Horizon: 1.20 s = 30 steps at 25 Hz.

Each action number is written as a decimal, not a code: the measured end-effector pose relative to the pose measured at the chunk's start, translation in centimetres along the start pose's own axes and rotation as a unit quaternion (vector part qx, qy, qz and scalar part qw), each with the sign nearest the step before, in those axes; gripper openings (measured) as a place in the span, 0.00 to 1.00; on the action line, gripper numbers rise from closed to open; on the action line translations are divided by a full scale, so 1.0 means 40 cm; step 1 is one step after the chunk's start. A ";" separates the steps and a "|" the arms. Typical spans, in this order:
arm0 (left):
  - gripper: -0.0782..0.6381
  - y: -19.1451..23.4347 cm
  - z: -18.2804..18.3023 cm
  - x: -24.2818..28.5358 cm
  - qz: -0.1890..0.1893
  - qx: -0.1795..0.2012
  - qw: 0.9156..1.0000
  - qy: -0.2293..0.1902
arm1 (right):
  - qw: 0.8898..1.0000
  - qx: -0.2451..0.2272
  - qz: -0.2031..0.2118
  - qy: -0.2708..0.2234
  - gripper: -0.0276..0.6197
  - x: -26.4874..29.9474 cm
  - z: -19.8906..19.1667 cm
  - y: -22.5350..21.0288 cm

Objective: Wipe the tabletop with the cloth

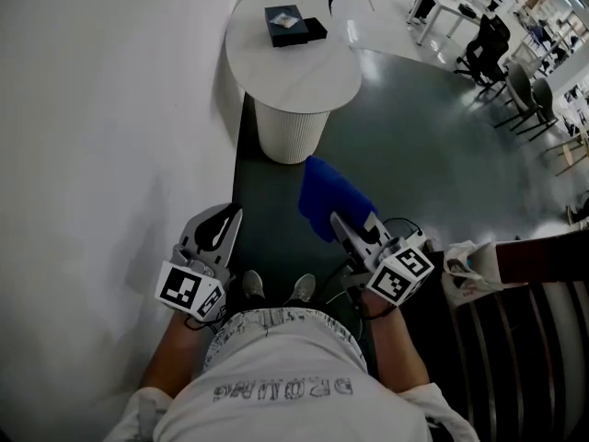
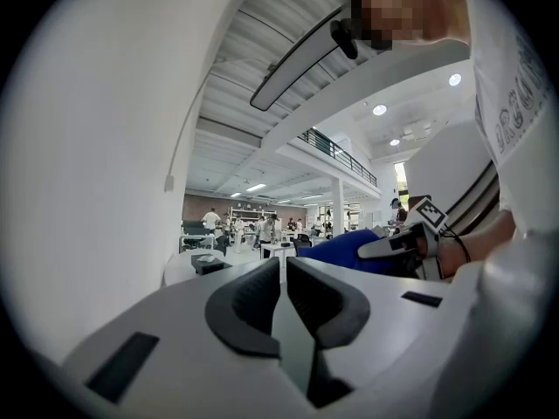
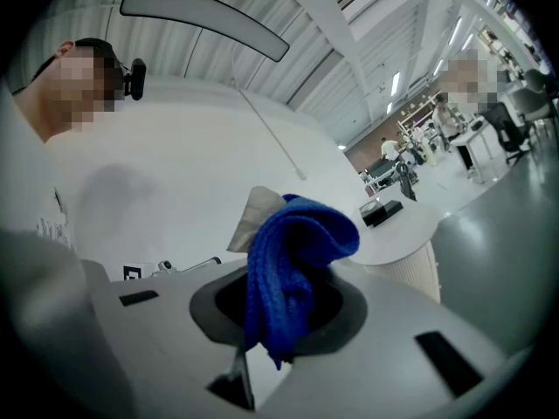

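A blue cloth [image 1: 329, 199] hangs bunched from my right gripper [image 1: 342, 225], which is shut on it at waist height, short of the table. In the right gripper view the cloth [image 3: 293, 260] fills the space between the jaws and folds over them. The round white table [image 1: 285, 76] stands ahead on a ribbed white pedestal, close to the wall. My left gripper [image 1: 228, 217] is held low at the left, shut with nothing in it; its pads [image 2: 253, 299] meet along a thin line. From the left gripper view, the cloth [image 2: 345, 250] and the right gripper [image 2: 393, 244] show off to the right.
A black box [image 1: 294, 24] lies on the far part of the tabletop. A white wall [image 1: 101, 136] runs along the left. A dark bench [image 1: 525, 339] with a white bag [image 1: 465, 270] is at the right. Desks, chairs and people are far back.
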<state>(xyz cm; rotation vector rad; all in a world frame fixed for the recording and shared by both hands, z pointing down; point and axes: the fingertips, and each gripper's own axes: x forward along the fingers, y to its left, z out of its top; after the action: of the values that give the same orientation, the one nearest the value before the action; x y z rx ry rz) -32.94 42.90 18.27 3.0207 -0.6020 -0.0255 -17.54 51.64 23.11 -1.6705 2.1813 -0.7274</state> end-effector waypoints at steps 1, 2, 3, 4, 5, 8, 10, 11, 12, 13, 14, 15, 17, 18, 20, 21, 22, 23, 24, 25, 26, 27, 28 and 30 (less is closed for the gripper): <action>0.16 -0.006 -0.004 0.005 0.000 0.000 1.000 0.002 | 1.000 0.001 0.001 0.000 0.16 -0.005 0.000 -0.007; 0.16 -0.013 -0.008 0.011 0.001 0.000 1.000 0.004 | 1.000 0.003 0.002 0.001 0.16 -0.010 0.000 -0.015; 0.16 -0.020 -0.011 0.017 0.002 0.000 1.000 0.006 | 1.000 0.005 0.002 0.002 0.16 -0.015 0.001 -0.023; 0.16 -0.027 -0.013 0.024 0.002 0.000 1.000 0.007 | 1.000 0.008 0.003 0.002 0.16 -0.020 0.003 -0.031; 0.16 -0.034 -0.014 0.031 0.004 0.000 1.000 0.008 | 1.000 0.010 0.005 0.003 0.16 -0.025 0.006 -0.038; 0.16 -0.059 -0.015 0.054 0.007 0.000 1.000 0.008 | 1.000 0.011 0.009 0.006 0.16 -0.044 0.014 -0.063; 0.16 -0.077 -0.018 0.068 0.008 0.000 1.000 0.006 | 1.000 0.010 0.010 0.009 0.16 -0.060 0.019 -0.081; 0.16 -0.085 -0.019 0.074 0.009 0.000 1.000 0.006 | 1.000 0.009 0.011 0.011 0.16 -0.069 0.021 -0.088; 0.16 -0.092 -0.021 0.079 0.011 -0.001 1.000 0.005 | 1.000 0.008 0.012 0.012 0.16 -0.076 0.024 -0.095; 0.16 -0.098 -0.021 0.084 0.012 -0.001 1.000 0.005 | 1.000 0.008 0.012 0.012 0.16 -0.083 0.028 -0.101; 0.16 -0.103 -0.021 0.089 0.013 -0.001 1.000 0.006 | 1.000 0.008 0.012 0.012 0.16 -0.089 0.032 -0.108; 0.16 -0.105 -0.020 0.094 0.014 -0.001 1.000 0.006 | 1.000 0.008 0.012 0.012 0.16 -0.091 0.037 -0.114; 0.16 -0.104 -0.018 0.103 0.017 0.001 1.000 0.006 | 1.000 0.010 0.013 0.011 0.16 -0.091 0.043 -0.126; 0.16 -0.102 -0.018 0.106 0.018 0.001 1.000 0.006 | 1.000 0.010 0.013 0.011 0.16 -0.090 0.044 -0.131; 0.16 -0.098 -0.021 0.110 0.021 0.000 1.000 0.006 | 1.000 0.010 0.014 0.013 0.16 -0.086 0.045 -0.138; 0.16 -0.095 -0.023 0.112 0.022 0.000 1.000 0.006 | 1.000 0.010 0.014 0.013 0.16 -0.083 0.046 -0.141; 0.16 -0.092 -0.025 0.115 0.022 -0.001 1.000 0.007 | 1.000 0.009 0.015 0.014 0.16 -0.080 0.048 -0.144; 0.16 -0.090 -0.026 0.119 0.023 -0.001 1.000 0.007 | 1.000 0.009 0.015 0.014 0.16 -0.077 0.050 -0.147; 0.16 -0.088 -0.027 0.123 0.023 -0.001 1.000 0.007 | 1.000 0.008 0.015 0.014 0.16 -0.075 0.052 -0.150; 0.16 -0.085 -0.028 0.128 0.024 -0.001 1.000 0.007 | 1.000 0.008 0.015 0.015 0.16 -0.072 0.054 -0.154; 0.16 -0.081 -0.029 0.133 0.024 -0.001 1.000 0.007 | 1.000 0.008 0.015 0.015 0.16 -0.069 0.056 -0.159; 0.16 -0.076 -0.030 0.139 0.025 0.000 1.000 0.006 | 1.000 0.008 0.014 0.016 0.16 -0.065 0.057 -0.164; 0.16 -0.071 -0.031 0.145 0.025 0.000 1.000 0.005 | 1.000 0.008 0.013 0.016 0.16 -0.060 0.058 -0.170; 0.16 -0.057 -0.035 0.159 0.025 -0.001 1.000 0.005 | 1.000 0.009 0.011 0.016 0.16 -0.049 0.060 -0.183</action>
<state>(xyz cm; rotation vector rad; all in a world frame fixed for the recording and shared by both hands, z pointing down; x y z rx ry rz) -26.16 42.66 19.48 3.0006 -0.6750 -0.0087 -9.85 51.57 25.07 -1.6339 2.2062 -0.7709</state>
